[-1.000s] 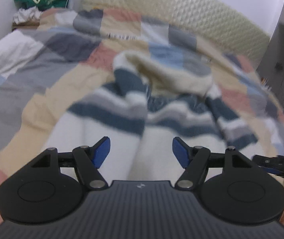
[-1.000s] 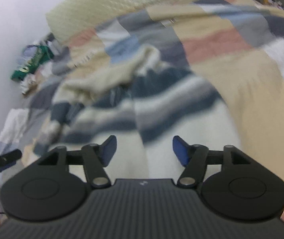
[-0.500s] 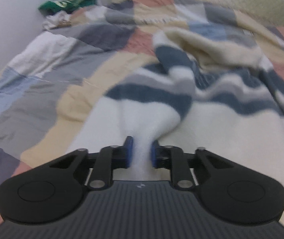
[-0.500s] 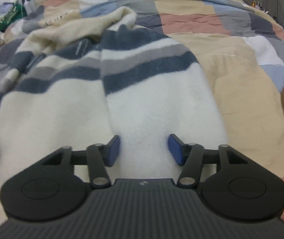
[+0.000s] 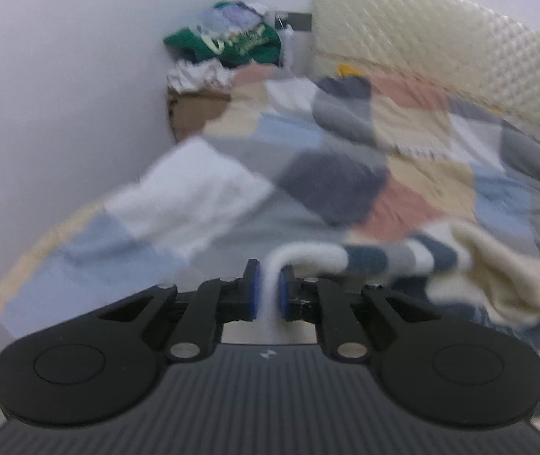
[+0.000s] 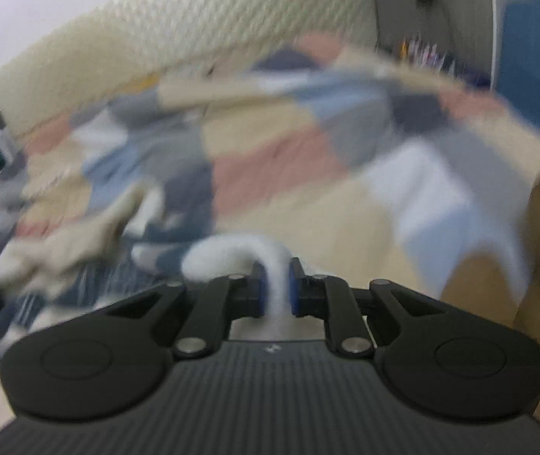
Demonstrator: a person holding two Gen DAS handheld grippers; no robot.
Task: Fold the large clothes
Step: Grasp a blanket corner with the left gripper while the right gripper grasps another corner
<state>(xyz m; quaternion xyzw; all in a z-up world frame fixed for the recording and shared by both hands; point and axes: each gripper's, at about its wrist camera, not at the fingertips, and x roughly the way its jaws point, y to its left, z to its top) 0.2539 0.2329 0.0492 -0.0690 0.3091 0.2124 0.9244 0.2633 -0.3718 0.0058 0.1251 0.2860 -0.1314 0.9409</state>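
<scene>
A fuzzy white sweater with dark blue and grey stripes (image 5: 391, 259) hangs above the patchwork bed. My left gripper (image 5: 269, 282) is shut on a white fold of its hem; the fabric trails off to the right, striped then cream. In the right wrist view my right gripper (image 6: 277, 282) is shut on another white fold of the same sweater (image 6: 220, 256), whose bulk sags blurred to the left. Both views are smeared by motion.
A patchwork quilt (image 5: 330, 178) in beige, pink, blue and grey covers the bed. A cream quilted headboard (image 5: 440, 64) stands at the far end. A pile of clothes, green on top (image 5: 228, 43), sits in the corner by the white wall. A blue panel (image 6: 535, 57) is at far right.
Both grippers went from open over the sweater's white hem to shut on it, then lifted it off the bed. The views swung up toward the headboard and wall.
</scene>
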